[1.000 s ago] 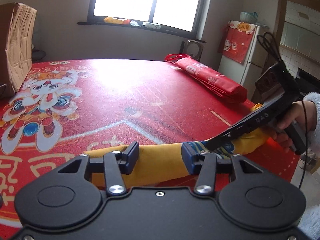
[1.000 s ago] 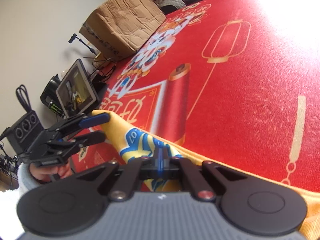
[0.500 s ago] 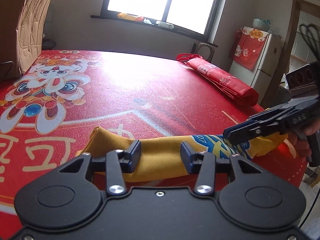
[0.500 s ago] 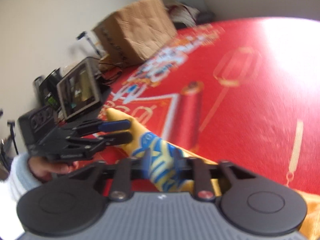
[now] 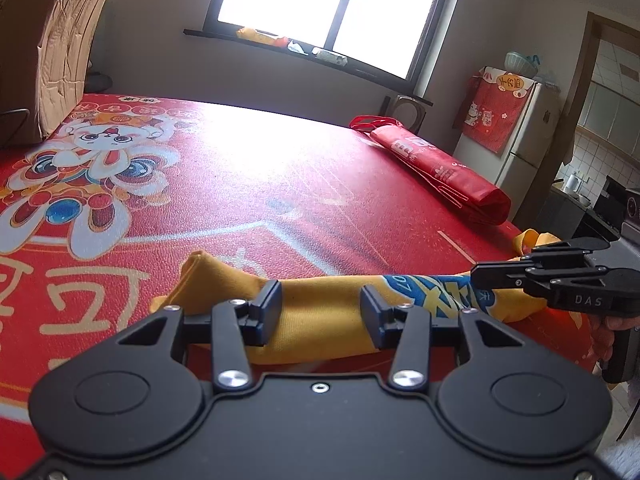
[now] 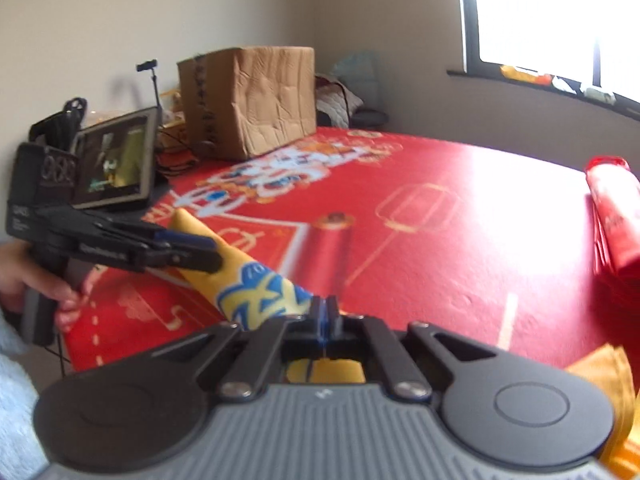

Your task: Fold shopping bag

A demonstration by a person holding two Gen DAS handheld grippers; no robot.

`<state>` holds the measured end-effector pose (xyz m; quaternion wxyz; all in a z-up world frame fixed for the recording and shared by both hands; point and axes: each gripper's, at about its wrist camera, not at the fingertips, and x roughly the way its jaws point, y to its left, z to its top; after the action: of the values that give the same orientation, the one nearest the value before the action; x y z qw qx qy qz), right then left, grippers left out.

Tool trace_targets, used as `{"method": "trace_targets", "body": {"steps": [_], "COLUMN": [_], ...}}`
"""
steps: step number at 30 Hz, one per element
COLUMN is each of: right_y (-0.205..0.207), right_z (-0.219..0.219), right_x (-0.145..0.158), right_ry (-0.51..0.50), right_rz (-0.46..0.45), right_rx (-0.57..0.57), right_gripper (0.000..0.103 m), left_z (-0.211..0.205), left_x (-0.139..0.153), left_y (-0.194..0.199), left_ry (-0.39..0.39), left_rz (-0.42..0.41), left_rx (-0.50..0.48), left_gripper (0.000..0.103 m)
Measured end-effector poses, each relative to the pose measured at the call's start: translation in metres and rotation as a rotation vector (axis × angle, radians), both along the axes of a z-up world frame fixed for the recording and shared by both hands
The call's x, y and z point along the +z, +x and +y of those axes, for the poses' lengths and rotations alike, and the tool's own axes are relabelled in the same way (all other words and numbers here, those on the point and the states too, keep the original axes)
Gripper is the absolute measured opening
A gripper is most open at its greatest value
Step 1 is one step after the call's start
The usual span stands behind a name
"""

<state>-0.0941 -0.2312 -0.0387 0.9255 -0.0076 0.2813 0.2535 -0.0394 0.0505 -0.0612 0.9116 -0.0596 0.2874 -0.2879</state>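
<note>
Left view: my left gripper (image 5: pixel 320 306) stands half open over the folded yellow bag (image 5: pixel 320 300) lying on the red table (image 5: pixel 280 184); contact is unclear. Right view: my right gripper (image 6: pixel 325 312) is closed, fingers together beside the bag's (image 6: pixel 256 292) printed end, apparently gripping nothing.

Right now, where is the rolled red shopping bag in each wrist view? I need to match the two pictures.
Left wrist view: the rolled red shopping bag lies at upper right, on the far right side of the red table mat, handles toward the window.
Right wrist view: the same bag sits at the right edge, partly cut off and blurred.
Shared landmark: the cardboard box beyond the mat's cartoon print.
</note>
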Motion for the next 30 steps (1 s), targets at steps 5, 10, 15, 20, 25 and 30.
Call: {"method": "trace_targets", "body": {"steps": [5,10,15,20,25,30], "right_y": [0.003,0.001,-0.001,0.001,0.002,0.002], "right_z": [0.012,0.015,0.019,0.022,0.025,0.031], "right_x": [-0.013,-0.016,-0.017,-0.015,-0.015,-0.014], "right_ry": [-0.082,-0.104,-0.135,-0.148,-0.164,-0.204], "right_rz": [0.013,0.000,-0.014,-0.015,-0.017,-0.026], "right_rx": [-0.024,-0.025,-0.018,-0.010,-0.004,-0.001], "right_gripper": [0.000,0.000,0.000,0.000,0.000,0.000], "left_z": [0.000,-0.002,-0.003,-0.004,-0.004,-0.003], "left_x": [0.000,0.000,0.000,0.000,0.000,0.000], "left_y": [-0.001,-0.001,-0.002,-0.003,-0.003,-0.003], "left_ry": [-0.007,-0.006,-0.003,0.000,-0.002,-0.009], "left_rz": [0.000,-0.001,-0.003,-0.004,-0.003,0.001], "left_rx": [-0.007,-0.018,-0.025,-0.025,-0.024,-0.024], "left_gripper": [0.048,0.052,0.055,0.055,0.055,0.055]}}
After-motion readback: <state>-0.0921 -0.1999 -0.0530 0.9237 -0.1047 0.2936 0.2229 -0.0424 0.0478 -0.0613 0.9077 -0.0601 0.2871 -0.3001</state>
